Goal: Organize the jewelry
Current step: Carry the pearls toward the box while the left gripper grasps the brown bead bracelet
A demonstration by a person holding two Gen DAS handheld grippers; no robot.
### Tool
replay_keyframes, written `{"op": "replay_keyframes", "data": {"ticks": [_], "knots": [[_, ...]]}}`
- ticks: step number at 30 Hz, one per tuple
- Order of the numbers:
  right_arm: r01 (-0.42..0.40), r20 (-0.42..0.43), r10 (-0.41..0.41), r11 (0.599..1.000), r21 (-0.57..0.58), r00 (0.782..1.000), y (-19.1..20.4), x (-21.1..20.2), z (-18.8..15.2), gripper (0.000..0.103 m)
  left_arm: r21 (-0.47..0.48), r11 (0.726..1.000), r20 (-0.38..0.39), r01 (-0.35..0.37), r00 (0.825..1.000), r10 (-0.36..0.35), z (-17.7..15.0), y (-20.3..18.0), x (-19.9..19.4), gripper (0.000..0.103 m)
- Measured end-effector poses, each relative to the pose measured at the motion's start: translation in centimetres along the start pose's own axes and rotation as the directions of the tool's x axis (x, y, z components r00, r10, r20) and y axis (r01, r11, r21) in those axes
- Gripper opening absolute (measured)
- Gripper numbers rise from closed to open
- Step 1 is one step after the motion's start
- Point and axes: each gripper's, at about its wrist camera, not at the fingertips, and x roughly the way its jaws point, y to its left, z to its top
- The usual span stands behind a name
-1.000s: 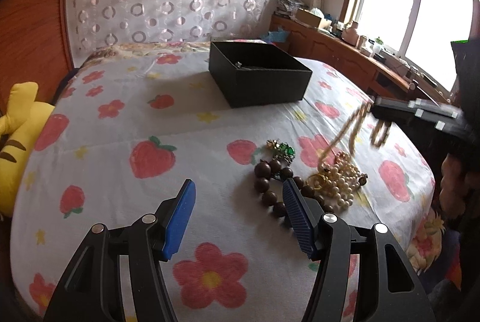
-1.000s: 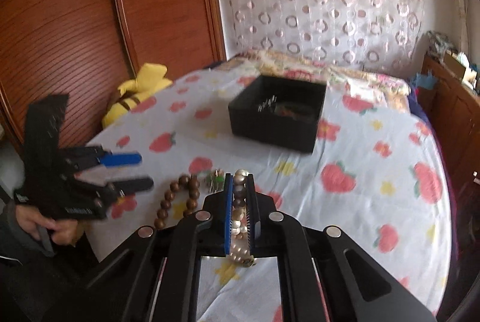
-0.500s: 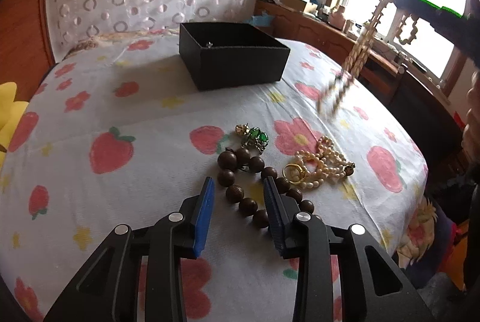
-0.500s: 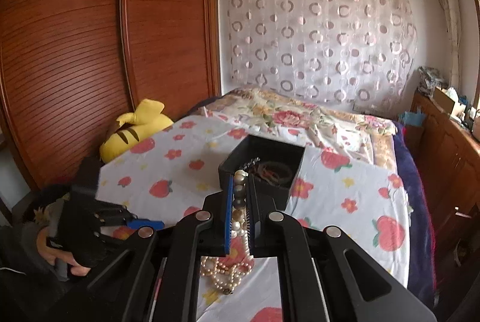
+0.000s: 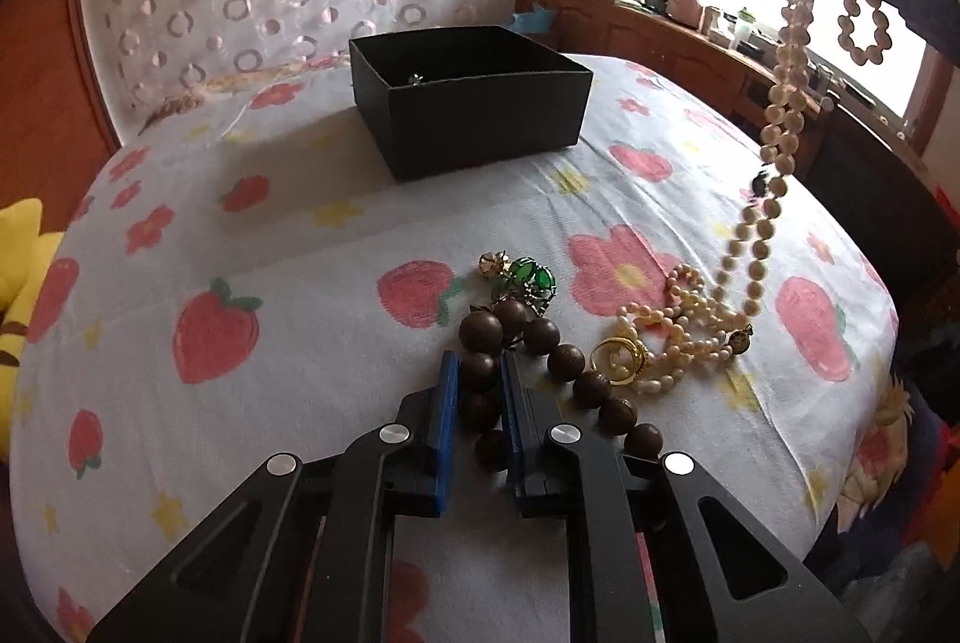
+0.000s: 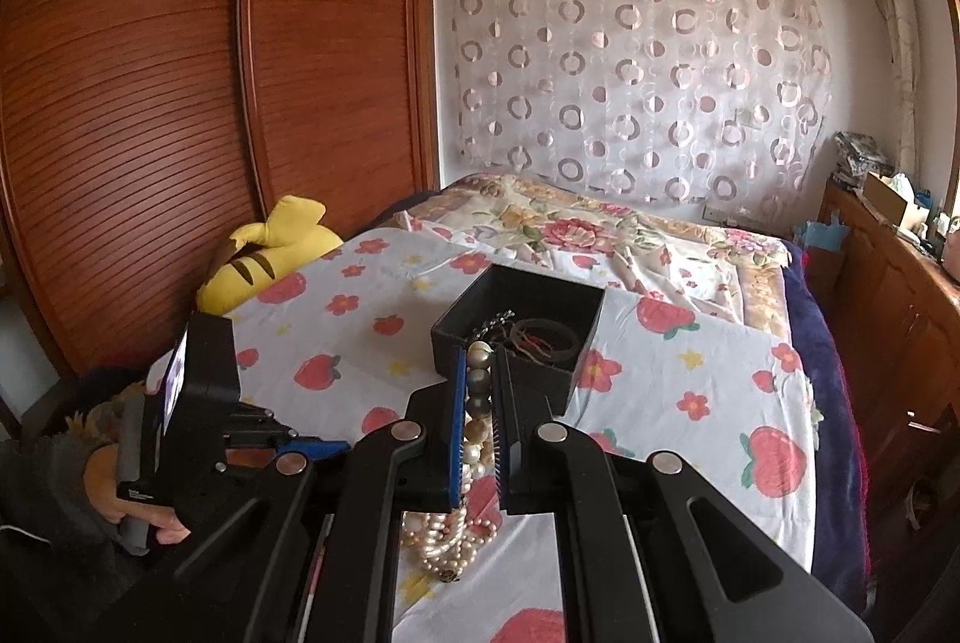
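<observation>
Left wrist view: the wooden bead bracelet (image 5: pixel 528 373) lies on the bed (image 5: pixel 288 235), its near run of beads standing between the fingers (image 5: pixel 447 403) of the left gripper (image 5: pixel 480 406). We note the jaws have just been closing, and the blue pads now appear pressed on two beads. The strand curves from the fingers away and then back to the right, so its long axis runs roughly across the view, toward the gold ring (image 5: pixel 621 358).

The pearl necklace (image 5: pixel 774 151) hangs near vertical from the right gripper (image 6: pixel 480 415), which is clamped on it; its lower end trails in the heap on the bed. The black box (image 5: pixel 474 103) stands well apart, straight ahead of both grippers. We judge the left hand nearer the bracelet, the right nearer the box.
</observation>
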Motion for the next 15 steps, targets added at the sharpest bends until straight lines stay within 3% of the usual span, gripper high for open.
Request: {"op": "replay_keyframes", "data": {"ticks": [15], "knots": [[0.007,0.022,-0.006,1.000,-0.022,1.000,0.0,-0.3,0.5,0.009,-0.014,1.000,0.153,0.017,0.988,-0.015,2.7,0.7,-4.8,0.012]]}}
